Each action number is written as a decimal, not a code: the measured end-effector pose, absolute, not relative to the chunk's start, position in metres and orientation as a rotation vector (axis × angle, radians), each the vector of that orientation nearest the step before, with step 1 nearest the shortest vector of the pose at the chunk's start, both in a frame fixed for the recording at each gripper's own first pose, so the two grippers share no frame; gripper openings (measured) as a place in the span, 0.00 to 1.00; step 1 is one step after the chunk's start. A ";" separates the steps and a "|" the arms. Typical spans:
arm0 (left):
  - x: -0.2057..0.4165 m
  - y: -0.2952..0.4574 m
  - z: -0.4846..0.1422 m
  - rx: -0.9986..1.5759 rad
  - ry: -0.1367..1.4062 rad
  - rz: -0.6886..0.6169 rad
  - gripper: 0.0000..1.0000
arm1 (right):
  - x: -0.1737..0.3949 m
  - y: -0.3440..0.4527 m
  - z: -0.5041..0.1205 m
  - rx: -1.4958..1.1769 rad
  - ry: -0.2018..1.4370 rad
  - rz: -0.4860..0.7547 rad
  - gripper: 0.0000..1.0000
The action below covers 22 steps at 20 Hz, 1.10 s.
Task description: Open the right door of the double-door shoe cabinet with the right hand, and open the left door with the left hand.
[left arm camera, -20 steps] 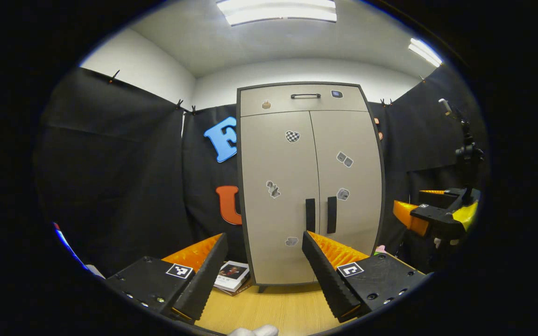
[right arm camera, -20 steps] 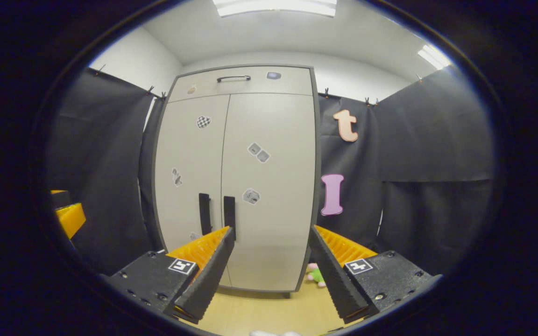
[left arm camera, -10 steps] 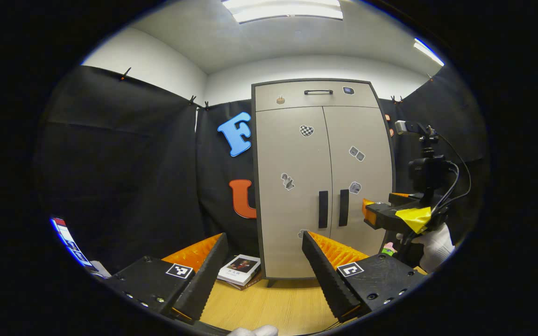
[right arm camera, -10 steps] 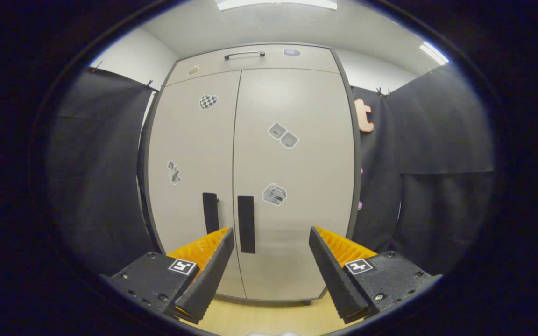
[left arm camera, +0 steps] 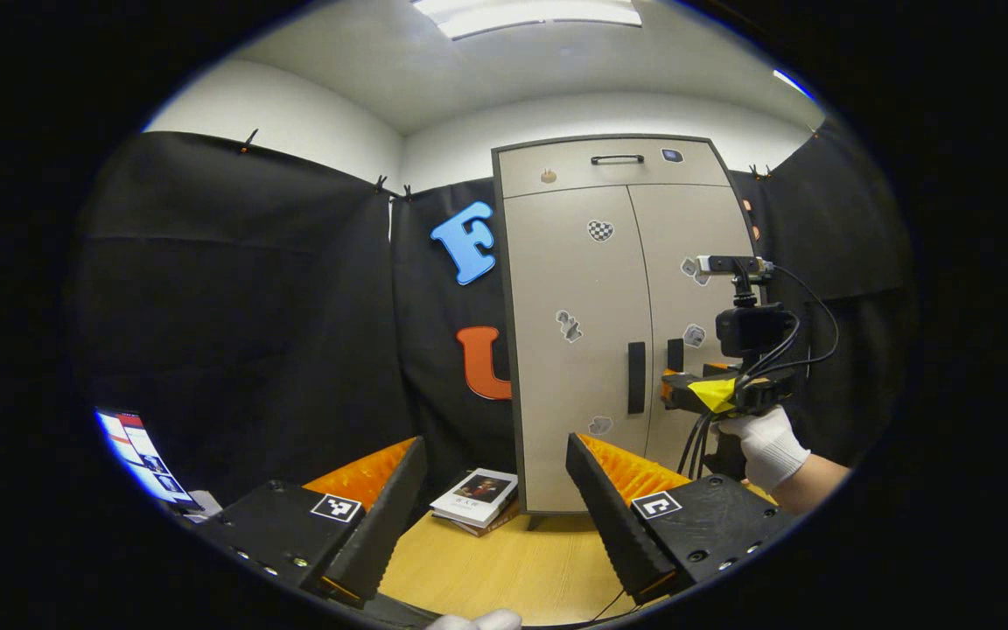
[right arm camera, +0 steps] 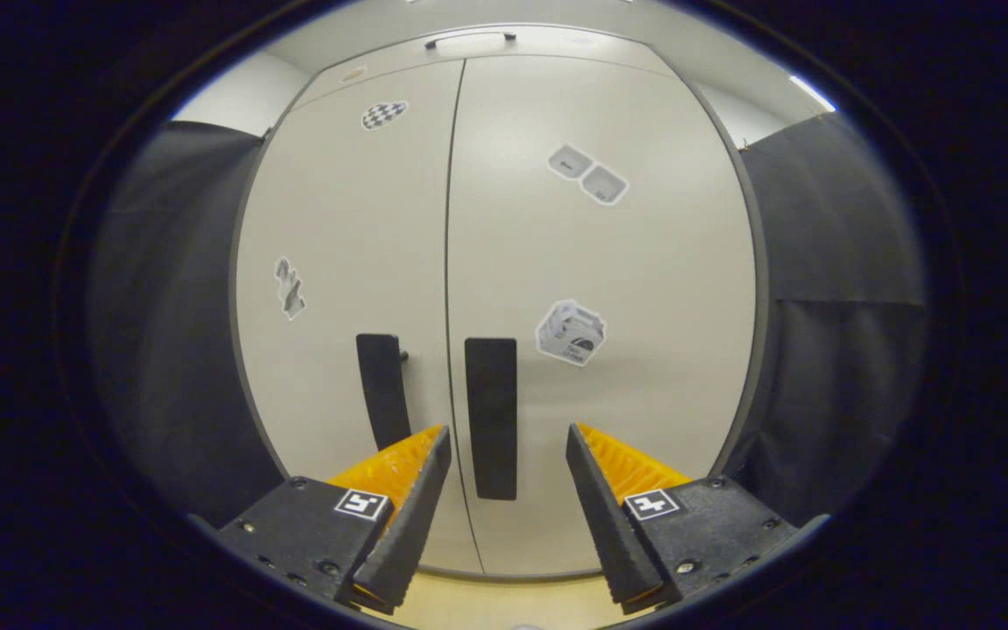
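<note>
The right gripper (right arm camera: 504, 437), fingers spread and empty, is being aligned with the right door's black vertical handle (right arm camera: 491, 418); the neighbouring left handle (right arm camera: 380, 389) risks being caught.

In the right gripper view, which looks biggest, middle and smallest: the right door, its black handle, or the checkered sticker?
1. Right door
2. Handle
3. Checkered sticker

The sticker sits farther up, near the view's curved edge, so it may look smaller than it is.

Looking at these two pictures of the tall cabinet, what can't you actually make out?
- Inside the tall beige two-door cabinet: both doors shut, in both views.
- The right door's black handle: partly covered by the right tool in the left gripper view.
- Cover of the white book on the floor: too small.
- Small stickers on the doors: too blurred to read.
</note>
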<state>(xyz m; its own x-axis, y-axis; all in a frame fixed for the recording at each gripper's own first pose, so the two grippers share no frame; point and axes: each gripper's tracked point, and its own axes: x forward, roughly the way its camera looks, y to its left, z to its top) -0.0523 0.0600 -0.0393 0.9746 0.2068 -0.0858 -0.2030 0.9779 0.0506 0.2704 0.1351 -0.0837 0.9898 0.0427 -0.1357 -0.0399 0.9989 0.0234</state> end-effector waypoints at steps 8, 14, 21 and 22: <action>-0.044 0.068 -0.044 0.036 0.108 0.227 0.96 | 0.304 0.139 -0.093 0.024 0.170 0.029 0.56; -0.040 0.068 -0.045 0.016 0.105 0.214 0.96 | 0.311 0.142 -0.097 0.024 0.182 0.020 0.38; -0.039 0.066 -0.044 0.007 0.090 0.181 0.96 | 0.305 0.141 -0.098 0.027 0.197 0.053 0.29; -0.040 0.065 -0.044 0.005 0.087 0.175 0.96 | 0.303 0.141 -0.097 0.030 0.197 0.058 0.29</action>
